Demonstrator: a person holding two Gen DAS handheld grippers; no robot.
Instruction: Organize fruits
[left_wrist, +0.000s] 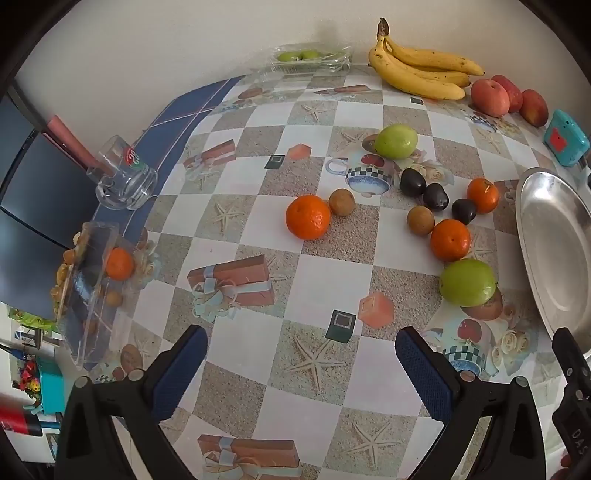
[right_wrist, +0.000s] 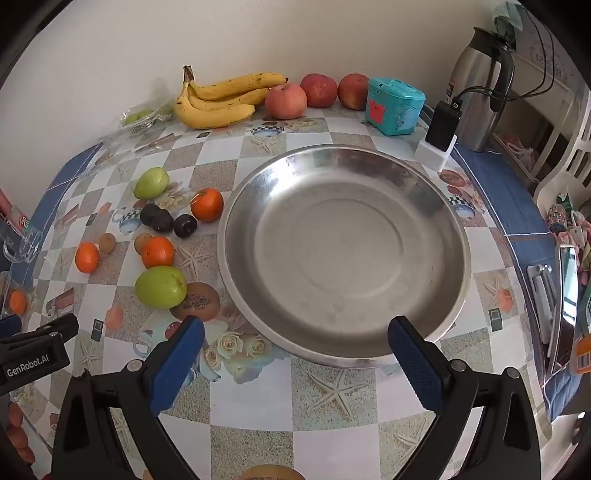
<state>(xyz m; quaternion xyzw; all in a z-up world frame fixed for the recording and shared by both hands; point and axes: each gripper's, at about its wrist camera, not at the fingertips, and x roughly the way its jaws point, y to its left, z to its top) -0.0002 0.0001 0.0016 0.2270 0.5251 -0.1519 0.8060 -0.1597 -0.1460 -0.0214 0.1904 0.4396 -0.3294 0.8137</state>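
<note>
The left gripper (left_wrist: 301, 363) hung with jaws wide apart and empty above the patterned tablecloth (left_wrist: 258, 229); oranges (left_wrist: 308, 216) and green fruits (left_wrist: 467, 282) lay scattered beyond it. The right gripper (right_wrist: 295, 354), likewise spread and empty, hovered over the near rim of the steel plate (right_wrist: 436, 206), the fruit lying just left of it.

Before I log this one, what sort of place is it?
Most likely a home kitchen or dining table: a printed checkered tablecloth against a plain wall, loose fruit such as bananas beside a steel plate, and a steel thermos jug at the back.
</note>
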